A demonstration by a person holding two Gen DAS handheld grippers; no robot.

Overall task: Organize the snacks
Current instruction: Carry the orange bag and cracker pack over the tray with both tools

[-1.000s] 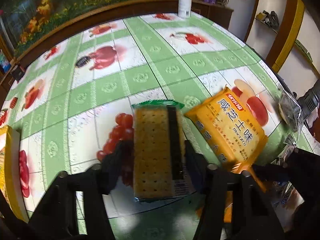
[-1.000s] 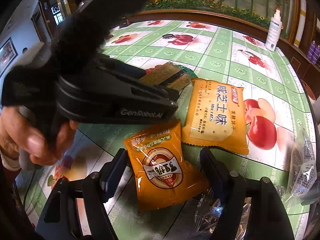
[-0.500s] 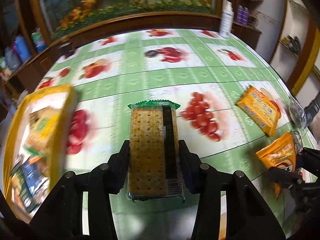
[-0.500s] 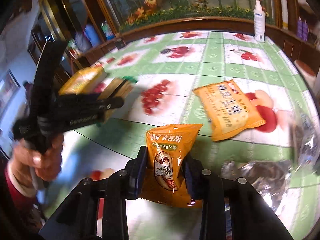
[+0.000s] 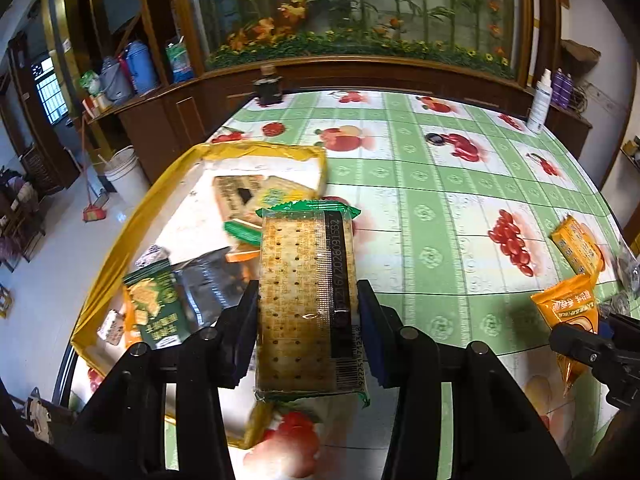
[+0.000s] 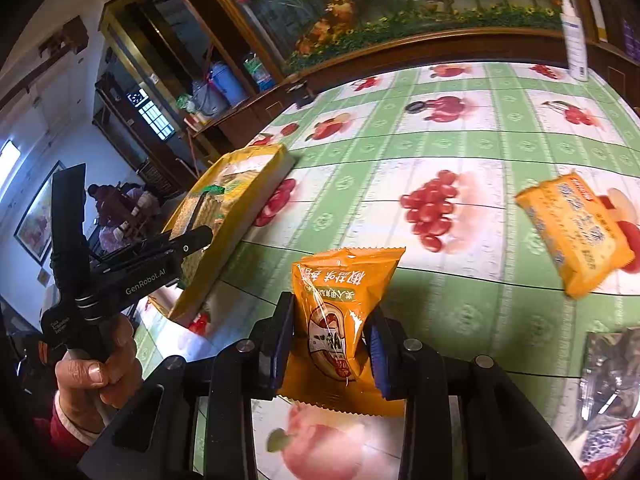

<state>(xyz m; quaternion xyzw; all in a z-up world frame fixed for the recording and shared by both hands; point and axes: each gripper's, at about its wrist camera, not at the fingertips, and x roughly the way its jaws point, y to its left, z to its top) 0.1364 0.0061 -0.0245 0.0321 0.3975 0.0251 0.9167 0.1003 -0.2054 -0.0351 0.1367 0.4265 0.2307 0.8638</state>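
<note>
Between the blue pads of the left gripper [image 5: 307, 328], a clear-wrapped rectangular cracker pack with green ends [image 5: 307, 300] is clamped by its long sides, jaws about halfway apart, above the near corner of the yellow-rimmed snack box [image 5: 132, 220] lying toward ten o'clock on the green fruit-print tablecloth [image 5: 440, 208]. At three o'clock, the right gripper [image 6: 329, 344] pinches a puffy orange snack pouch [image 6: 340, 300], jaws nearly shut and squeezing its waist. Toward two o'clock of it, a flat yellow-orange biscuit packet [image 6: 576, 232] lies on the cloth.
</note>
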